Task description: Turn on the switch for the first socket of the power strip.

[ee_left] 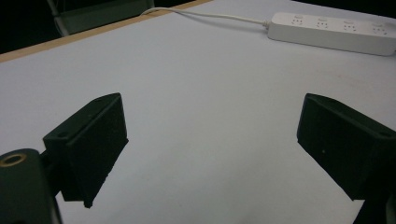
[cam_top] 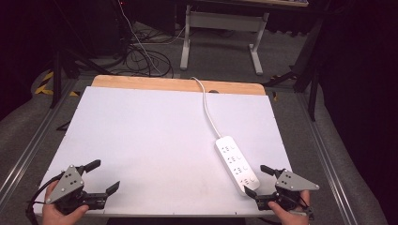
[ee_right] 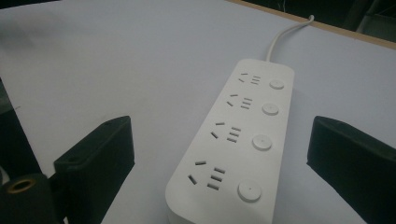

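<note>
A white four-socket plastic power strip [cam_top: 237, 164] lies at the near right of the white tabletop [cam_top: 141, 136]. The right gripper [cam_top: 257, 180], just beside it, and the left gripper [cam_top: 105, 176], near left, both have fingers spread wide, empty.

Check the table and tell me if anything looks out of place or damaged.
Nothing stands out. The white power strip lies flat on the white table, intact, nothing plugged in, its cable running off the far edge. Left gripper and right gripper are both open and empty.
</note>
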`<state>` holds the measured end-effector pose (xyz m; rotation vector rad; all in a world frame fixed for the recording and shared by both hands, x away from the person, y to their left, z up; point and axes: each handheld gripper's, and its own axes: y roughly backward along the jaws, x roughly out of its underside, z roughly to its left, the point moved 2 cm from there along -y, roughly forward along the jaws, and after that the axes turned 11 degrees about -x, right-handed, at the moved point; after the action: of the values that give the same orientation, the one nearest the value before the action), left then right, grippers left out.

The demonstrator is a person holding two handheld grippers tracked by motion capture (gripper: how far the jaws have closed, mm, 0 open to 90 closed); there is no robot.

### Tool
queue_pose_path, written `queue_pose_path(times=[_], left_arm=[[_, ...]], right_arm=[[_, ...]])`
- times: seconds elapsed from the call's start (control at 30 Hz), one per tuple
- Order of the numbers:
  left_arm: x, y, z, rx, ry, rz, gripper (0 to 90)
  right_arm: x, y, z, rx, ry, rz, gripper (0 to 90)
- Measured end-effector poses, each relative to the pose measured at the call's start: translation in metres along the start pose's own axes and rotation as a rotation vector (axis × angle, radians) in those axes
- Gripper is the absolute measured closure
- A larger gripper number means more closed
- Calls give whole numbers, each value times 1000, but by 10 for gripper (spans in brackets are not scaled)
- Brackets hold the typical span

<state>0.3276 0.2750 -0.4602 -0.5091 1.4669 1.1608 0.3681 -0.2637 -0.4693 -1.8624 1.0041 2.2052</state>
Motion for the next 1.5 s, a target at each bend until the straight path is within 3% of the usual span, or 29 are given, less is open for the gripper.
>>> queue_pose_path(times=[0.17, 0.23, 0.37, 0.6, 0.93, 1.13, 1.5], left_arm=[[-1, 2, 0, -37, 37, -2, 91], [-2, 3, 1, -39, 59, -3, 93], [-2, 4, 1, -31, 65, -4, 93], [-2, 4, 0, -48, 18, 6, 99], [-2, 4, 0, -43, 28, 8, 99], [-2, 3, 0, -41, 36, 12, 99], [-2, 4, 0, -41, 38, 11, 99]], right_arm=[[0, -1, 2, -5, 12, 10, 98], [-1, -1, 2, -6, 16, 11, 98], [-1, -1, 2, -6, 19, 14, 102], [-3, -3, 5, -8, 37, 27, 116], [-10, -3, 5, -21, 36, 31, 143], [-22, -3, 5, -41, 45, 55, 191], [-45, -9, -1, -44, 54, 64, 194]])
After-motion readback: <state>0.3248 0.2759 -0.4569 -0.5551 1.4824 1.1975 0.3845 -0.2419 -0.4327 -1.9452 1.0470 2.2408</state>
